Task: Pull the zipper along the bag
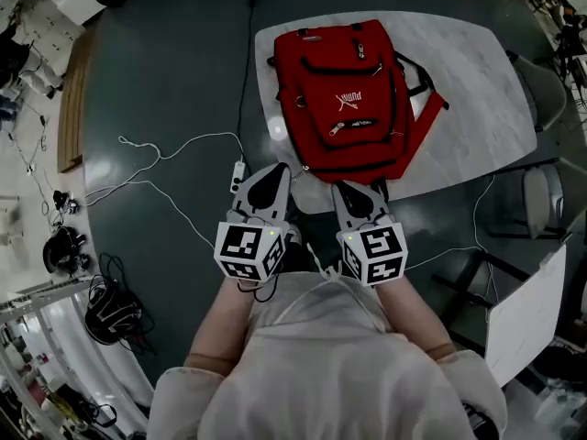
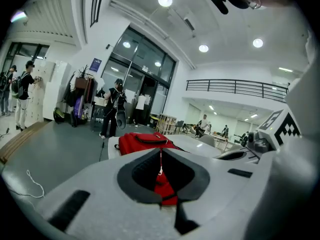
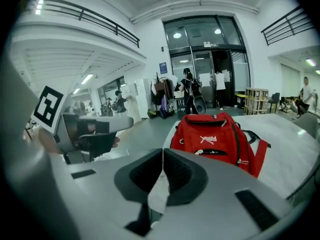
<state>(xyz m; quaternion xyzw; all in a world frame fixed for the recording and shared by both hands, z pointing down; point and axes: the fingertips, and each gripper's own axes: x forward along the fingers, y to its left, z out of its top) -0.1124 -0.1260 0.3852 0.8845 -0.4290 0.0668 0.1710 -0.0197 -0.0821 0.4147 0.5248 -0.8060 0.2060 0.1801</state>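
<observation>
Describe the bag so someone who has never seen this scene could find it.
Find the pale rounded table on the dark floor. The backpack lies flat on it, front side up. It is bright red with a white logo, amid grey surroundings.

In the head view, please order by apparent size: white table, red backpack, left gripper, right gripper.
1. white table
2. red backpack
3. left gripper and right gripper look alike; both are nearest the camera.

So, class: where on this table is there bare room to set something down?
Bare: the tabletop between the red backpack and the table's right edge. Crowded: the left half, which the backpack nearly fills.
</observation>
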